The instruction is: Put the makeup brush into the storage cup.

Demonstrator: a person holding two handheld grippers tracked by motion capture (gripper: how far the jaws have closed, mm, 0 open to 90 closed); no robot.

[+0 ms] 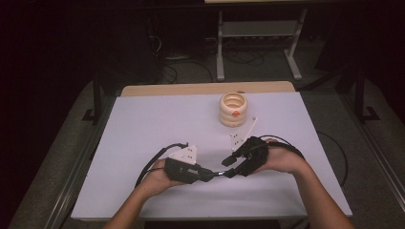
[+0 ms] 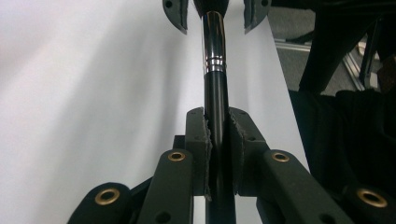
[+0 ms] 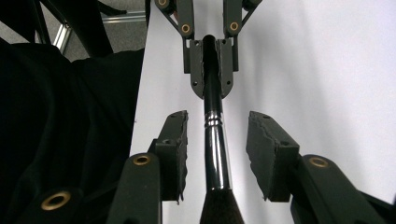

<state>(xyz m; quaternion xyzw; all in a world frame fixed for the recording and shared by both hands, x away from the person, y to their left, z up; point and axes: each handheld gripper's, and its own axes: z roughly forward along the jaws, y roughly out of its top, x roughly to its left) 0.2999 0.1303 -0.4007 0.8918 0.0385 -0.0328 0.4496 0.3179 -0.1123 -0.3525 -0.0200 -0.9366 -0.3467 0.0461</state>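
Brush (image 2: 215, 93) with a black handle, a shiny metal ferrule and dark bristles is held level above the white counter (image 1: 143, 129), between the two hand-held grippers near the person's edge. In the left gripper view, the left hand-held gripper (image 2: 216, 135) has its two pads pressed tight against the black handle, so the brush is clamped there. The ferrule runs away from it toward the other tool.

In the right gripper view, the right hand-held gripper (image 3: 217, 154) has its jaws apart on both sides of the ferrule, with a clear gap on each side. Its pads do not touch the brush. The dark bristles (image 3: 219, 205) show at the bottom of this view, between the bases of the jaws.

In the high view, the left hand-held gripper (image 1: 210, 172) and the right hand-held gripper (image 1: 229, 167) point at each other, tips very near. The left hand (image 1: 157, 179) and the right hand (image 1: 286, 160) each hold one tool. A stack of pale rings (image 1: 233, 109) with a small orange spot stands farther back on the counter, well apart from the brush.
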